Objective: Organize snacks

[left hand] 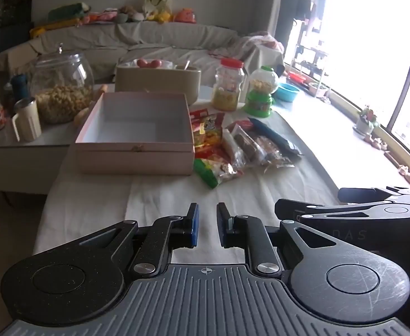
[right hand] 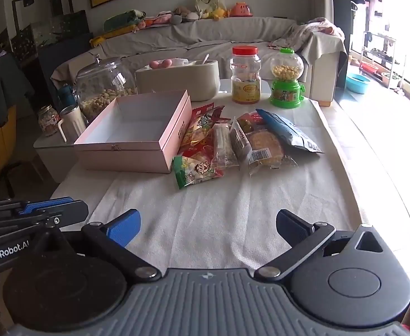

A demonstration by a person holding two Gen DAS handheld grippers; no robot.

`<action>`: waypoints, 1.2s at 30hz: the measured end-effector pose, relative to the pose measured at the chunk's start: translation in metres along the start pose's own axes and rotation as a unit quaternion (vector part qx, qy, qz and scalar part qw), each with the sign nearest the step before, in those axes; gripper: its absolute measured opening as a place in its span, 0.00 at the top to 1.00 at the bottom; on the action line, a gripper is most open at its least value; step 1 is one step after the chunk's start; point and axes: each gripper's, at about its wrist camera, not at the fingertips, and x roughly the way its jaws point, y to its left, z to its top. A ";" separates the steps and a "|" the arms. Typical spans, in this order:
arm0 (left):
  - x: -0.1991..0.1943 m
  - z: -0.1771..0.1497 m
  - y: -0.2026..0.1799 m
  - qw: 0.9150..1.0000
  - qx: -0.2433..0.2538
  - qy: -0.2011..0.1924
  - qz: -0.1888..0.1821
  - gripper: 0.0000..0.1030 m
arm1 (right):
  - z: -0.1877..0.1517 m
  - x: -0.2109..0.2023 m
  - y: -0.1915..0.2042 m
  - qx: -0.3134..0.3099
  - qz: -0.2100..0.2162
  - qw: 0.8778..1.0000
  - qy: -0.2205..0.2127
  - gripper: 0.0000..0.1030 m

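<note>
An open, empty pink box [left hand: 134, 151] [right hand: 126, 156] sits on the white cloth. Right of it lies a pile of snack packets: a green packet [left hand: 214, 171] [right hand: 195, 172] nearest me, a red packet [left hand: 206, 128] [right hand: 202, 124], clear-wrapped pastries [left hand: 249, 144] [right hand: 263, 147] and a blue bag [left hand: 275, 137] [right hand: 287, 131]. My left gripper [left hand: 207, 225] hovers over the cloth in front of the box, its jaws a narrow gap apart and empty. My right gripper [right hand: 207, 228] is wide open and empty, in front of the pile.
Behind the box stand a glass jar of nuts [left hand: 60, 89] [right hand: 105, 84], a beige container [left hand: 160, 82] [right hand: 178, 81], a red-lidded jar [left hand: 228, 86] [right hand: 245, 75], a green candy dispenser [left hand: 261, 92] [right hand: 286, 78] and a cup [left hand: 27, 119] [right hand: 72, 121]. A covered sofa [left hand: 137, 39] lies beyond. The table edge runs on the right.
</note>
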 end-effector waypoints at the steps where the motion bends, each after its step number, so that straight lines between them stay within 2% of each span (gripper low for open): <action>1: 0.000 -0.001 0.000 1.000 0.000 0.001 -0.001 0.83 | 0.000 0.000 0.000 0.000 -0.001 1.000 0.000 0.00; 36: 0.001 -0.001 -0.002 1.000 -0.012 0.010 -0.014 0.83 | 0.000 -0.003 -0.001 0.005 -0.002 1.000 0.000 0.00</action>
